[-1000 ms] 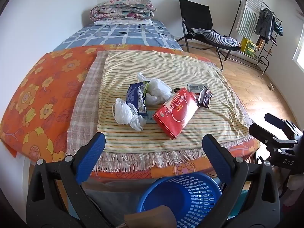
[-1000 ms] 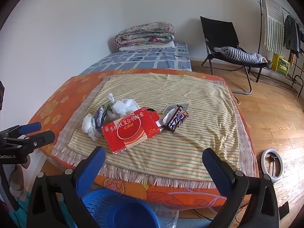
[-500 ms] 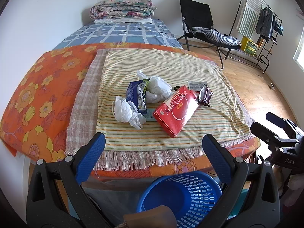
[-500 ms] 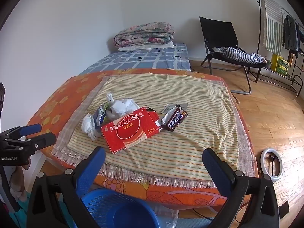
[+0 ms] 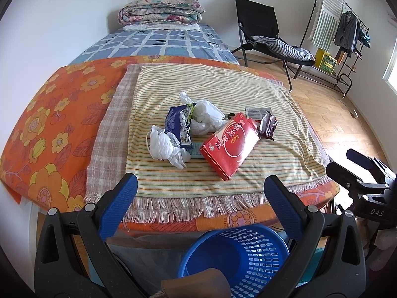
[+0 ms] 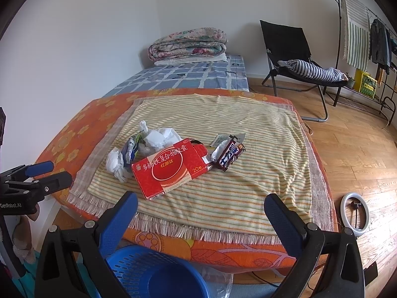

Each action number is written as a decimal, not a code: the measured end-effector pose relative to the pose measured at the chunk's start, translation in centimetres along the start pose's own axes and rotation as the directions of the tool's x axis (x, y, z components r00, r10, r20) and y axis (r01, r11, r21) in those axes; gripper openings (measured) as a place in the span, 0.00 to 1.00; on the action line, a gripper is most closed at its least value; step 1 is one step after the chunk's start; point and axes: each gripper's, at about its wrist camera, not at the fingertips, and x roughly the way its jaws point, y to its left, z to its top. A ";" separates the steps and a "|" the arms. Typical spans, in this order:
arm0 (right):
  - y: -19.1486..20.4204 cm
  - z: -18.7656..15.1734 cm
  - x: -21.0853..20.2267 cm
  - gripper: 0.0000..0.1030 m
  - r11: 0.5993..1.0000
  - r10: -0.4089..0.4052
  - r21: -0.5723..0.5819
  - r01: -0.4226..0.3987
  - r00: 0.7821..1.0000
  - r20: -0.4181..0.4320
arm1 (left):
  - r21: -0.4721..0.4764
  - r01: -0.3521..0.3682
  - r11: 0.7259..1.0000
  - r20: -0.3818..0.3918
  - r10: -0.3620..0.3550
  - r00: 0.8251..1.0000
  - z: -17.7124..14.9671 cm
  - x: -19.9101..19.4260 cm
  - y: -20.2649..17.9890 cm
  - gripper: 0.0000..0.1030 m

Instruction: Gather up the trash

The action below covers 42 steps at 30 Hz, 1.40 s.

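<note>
Nearest of all, the left hand-held gripper (image 5: 198,188) hung with its blue pads spread wide and nothing between them, and the right hand-held gripper (image 6: 201,206) matched it, wide and empty too. Both sat back from the tabletop edge, likely lining up a first reach.

Right below them on the floor stood the blue basket (image 5: 238,260), tucked against the near edge of the tabletop, probably so that trash could be dropped straight down. Its inside looked bare blue, no rubbish showing, though part of it was hidden by the grippers.

Up on the striped cloth (image 5: 273,168), spread over an orange flowered cover (image 5: 49,129), the trash lay bunched in one heap. Nearest was the red box (image 5: 230,144), lying flat with an end flap open. To its left sat a crumpled white bag (image 5: 163,146), touching a blue wrapper (image 5: 177,124). Behind those, another white plastic bag (image 5: 206,116). On the right, just beside the box's far end, a dark candy wrapper (image 6: 228,155), and a small flat packet (image 5: 256,111) beyond it.

Further off, a bed in blue check (image 5: 158,42) carried a folded quilt (image 5: 161,12), and a black folding chair (image 6: 290,47) stood at the far right.

Nothing collected so far, by the look of it; the red box seemed the easiest first grab.
</note>
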 end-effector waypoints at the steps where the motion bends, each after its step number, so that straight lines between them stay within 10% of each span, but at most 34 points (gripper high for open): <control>1: -0.1 -0.1 0.0 1.00 1.000 0.000 -0.001 0.000 1.000 0.000 | 0.001 0.000 1.000 0.000 0.000 1.000 0.0 0.0 0.0 1.00; 42: 0.1 -0.2 0.1 1.00 1.000 0.001 0.003 -0.001 1.000 -0.006 | -0.004 0.005 1.000 -0.001 -0.005 1.000 -0.2 0.1 0.2 1.00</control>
